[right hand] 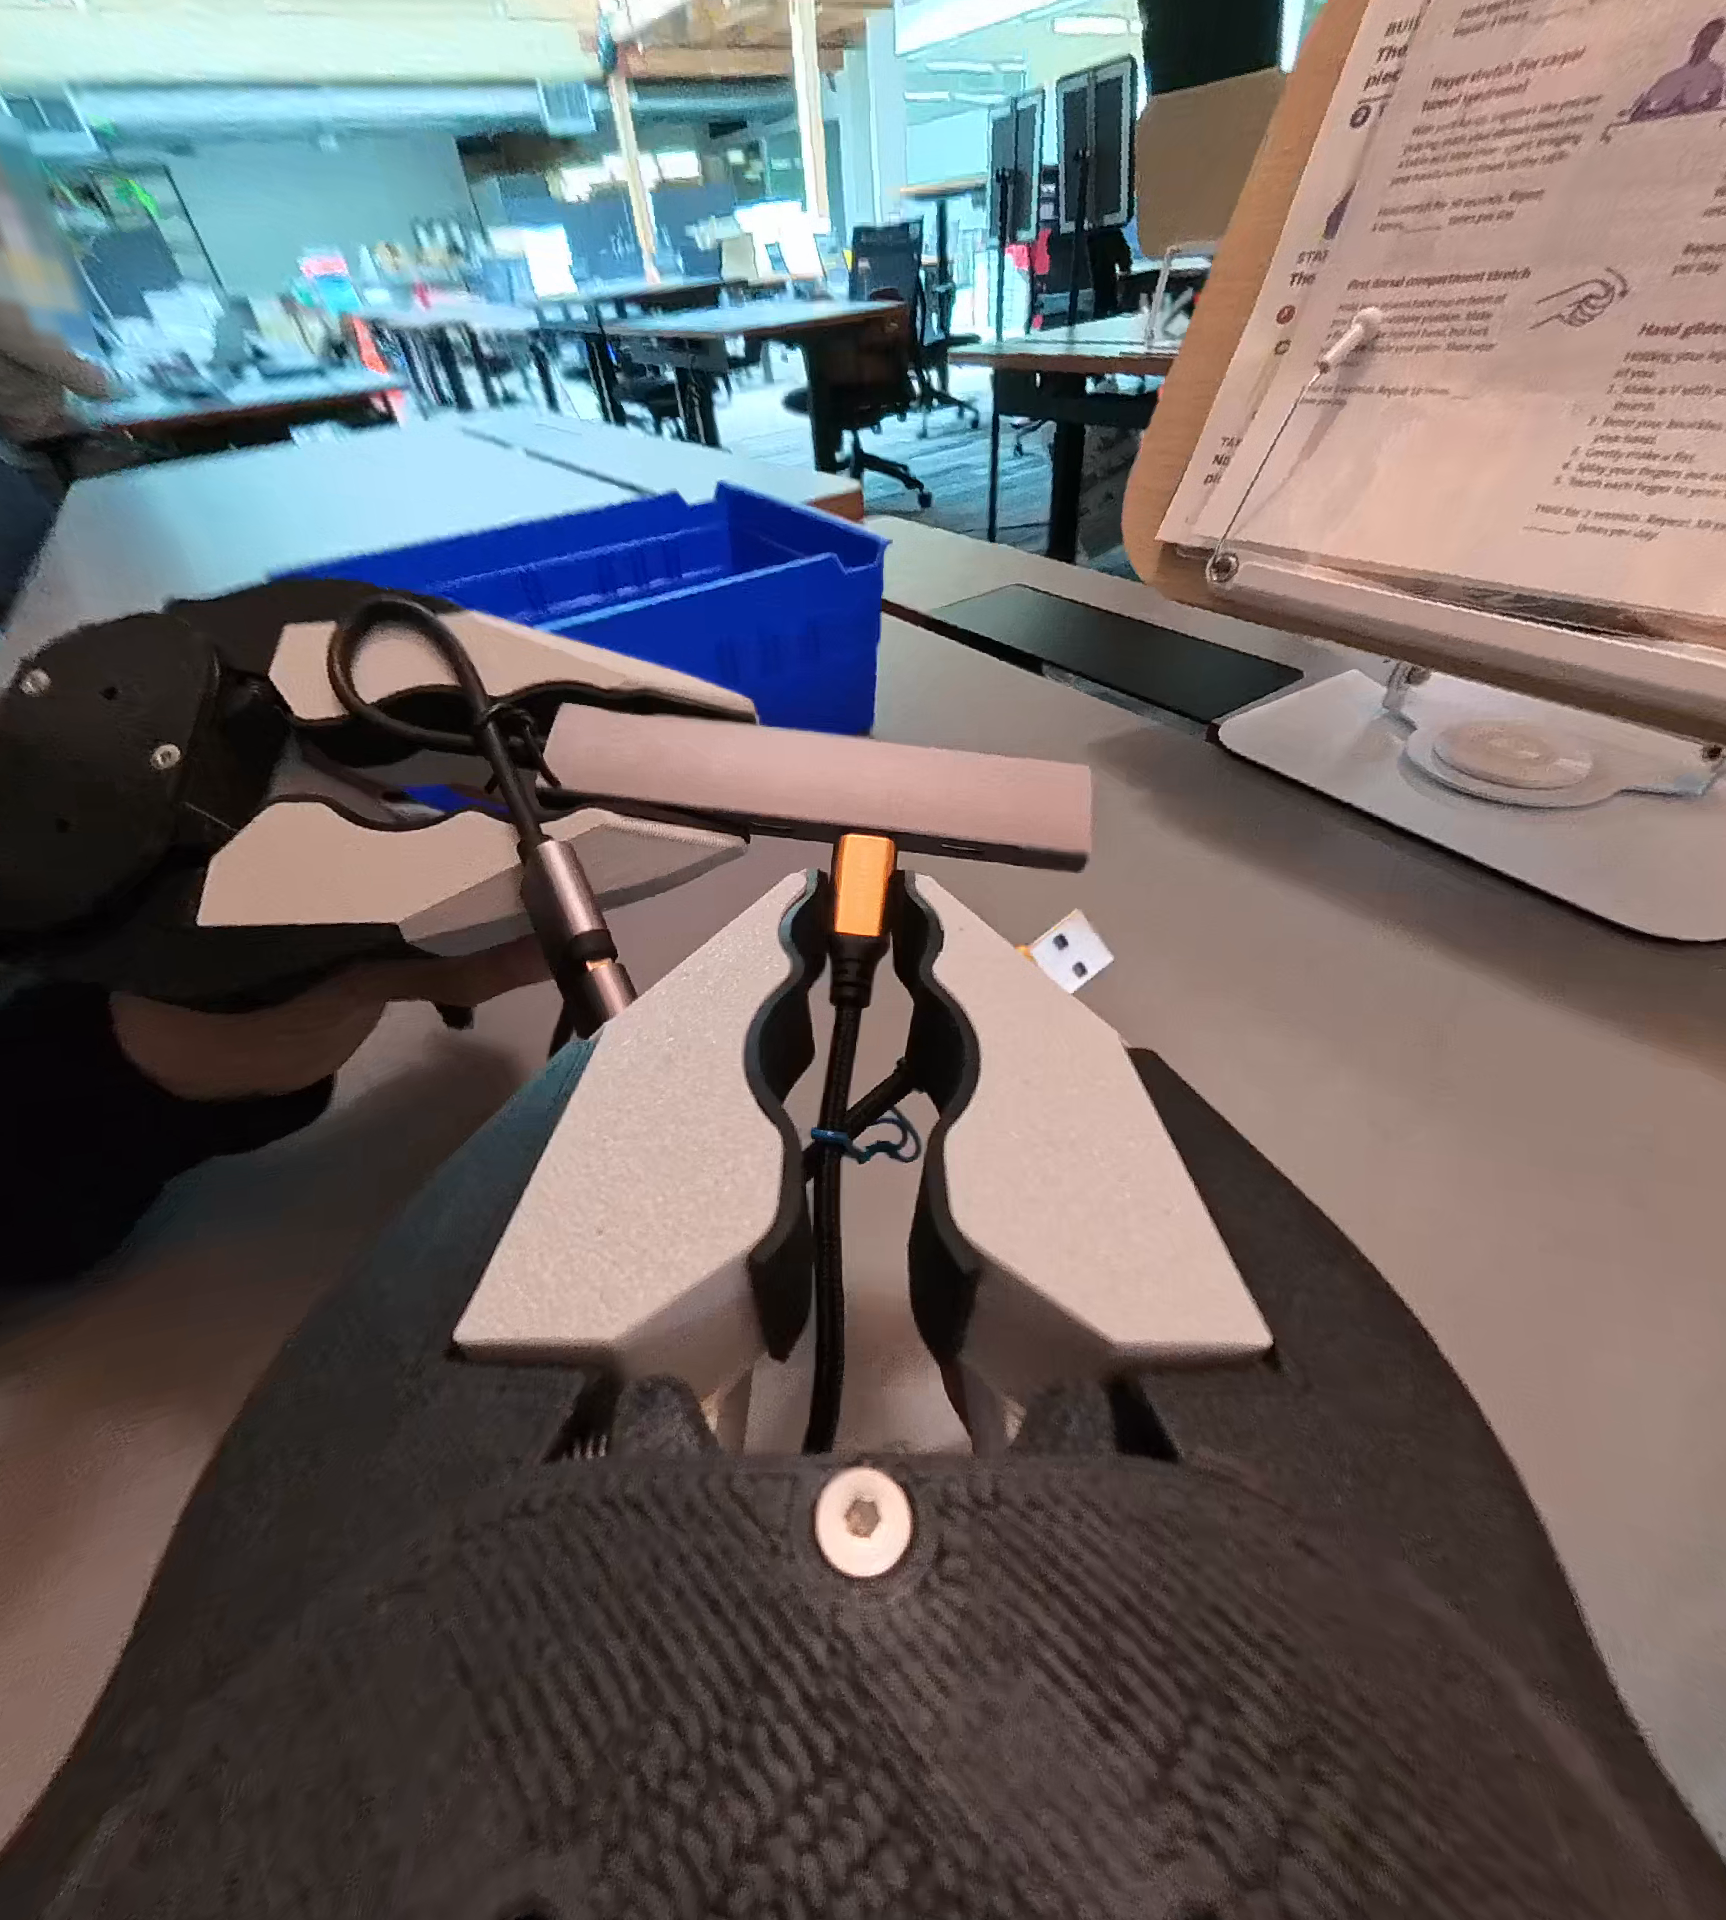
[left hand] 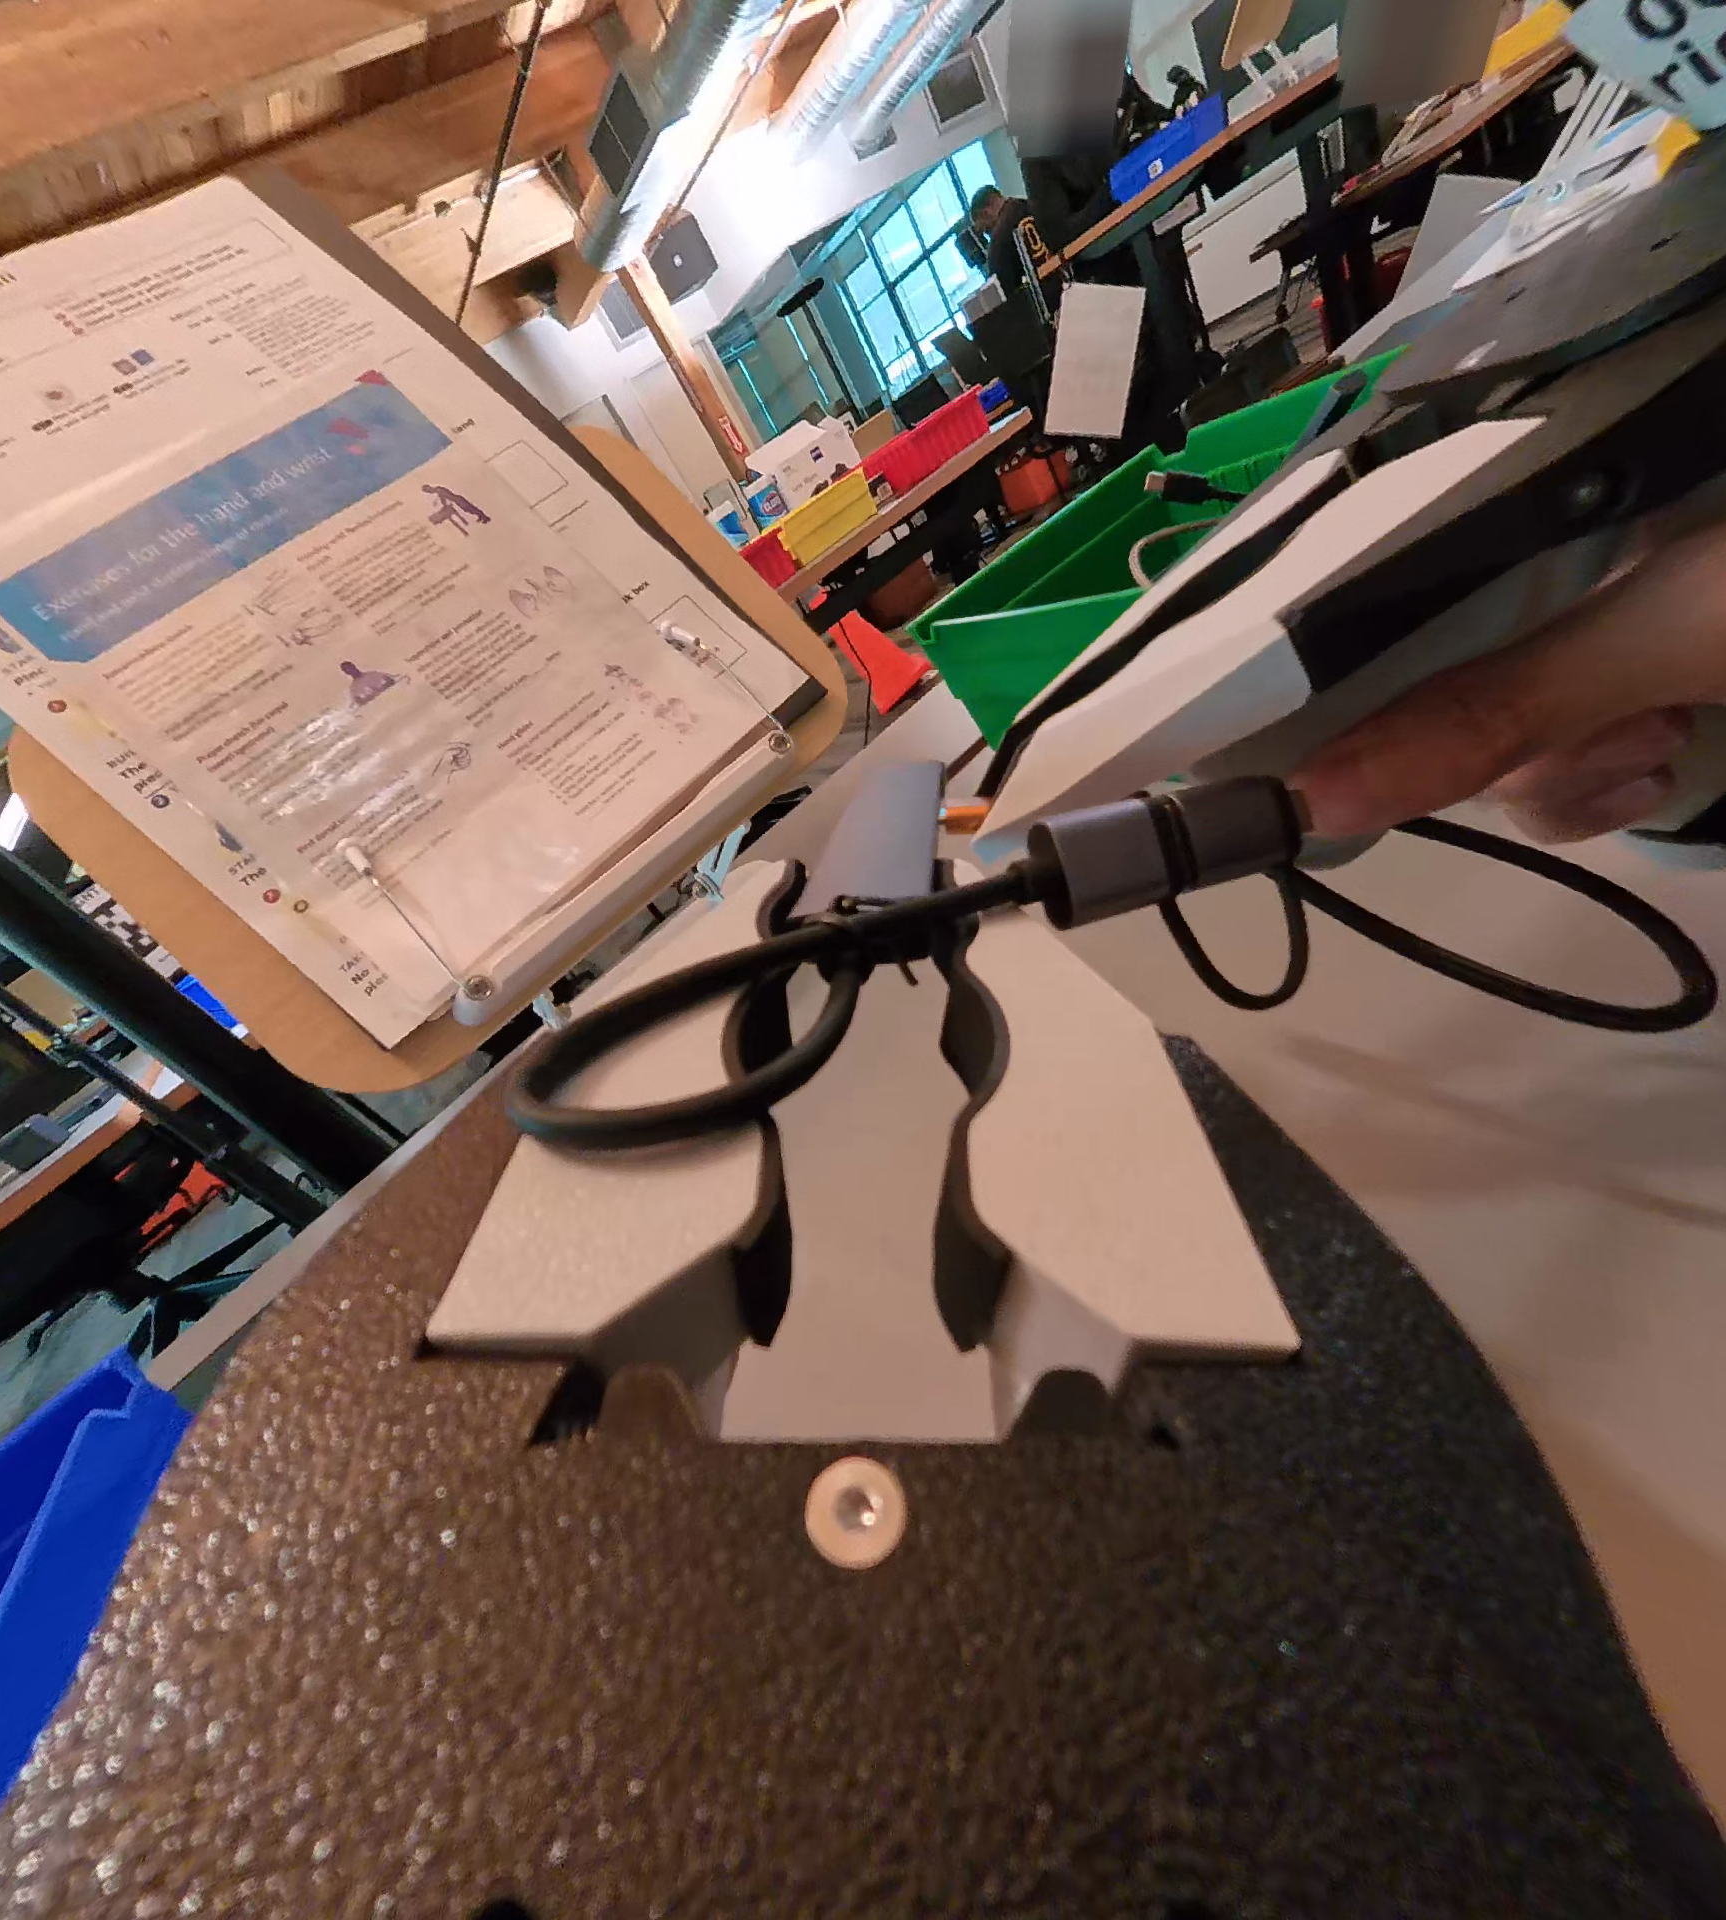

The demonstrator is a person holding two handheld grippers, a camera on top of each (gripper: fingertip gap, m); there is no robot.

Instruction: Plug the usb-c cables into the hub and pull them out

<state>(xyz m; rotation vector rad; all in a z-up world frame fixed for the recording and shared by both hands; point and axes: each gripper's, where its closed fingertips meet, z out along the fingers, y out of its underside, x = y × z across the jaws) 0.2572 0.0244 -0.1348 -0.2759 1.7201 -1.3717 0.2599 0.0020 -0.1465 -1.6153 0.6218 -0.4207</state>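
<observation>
My left gripper [left hand: 869, 883] is shut on one end of a grey bar-shaped hub [left hand: 885, 821] and holds it above the table. It also shows at the left of the right wrist view [right hand: 747, 779]. The hub [right hand: 817, 774] juts out to the right there. The hub's own black cable with a grey connector [left hand: 1129, 862] loops and hangs beside it. My right gripper [right hand: 861, 888] is shut on an orange USB-C plug [right hand: 861, 899] on a black braided cable. The plug's top meets the hub's long edge, and its metal tip is hidden there. The right gripper [left hand: 968, 810] reaches in from the right.
A white USB-A plug [right hand: 1072, 948] lies on the grey table [right hand: 1358, 1091]. A blue bin [right hand: 630, 603] stands behind the hub, a green bin [left hand: 1046, 623] holding a cable stands farther off. A tilted document stand [right hand: 1513, 312] on a white base and a black pad [right hand: 1119, 649] are nearby.
</observation>
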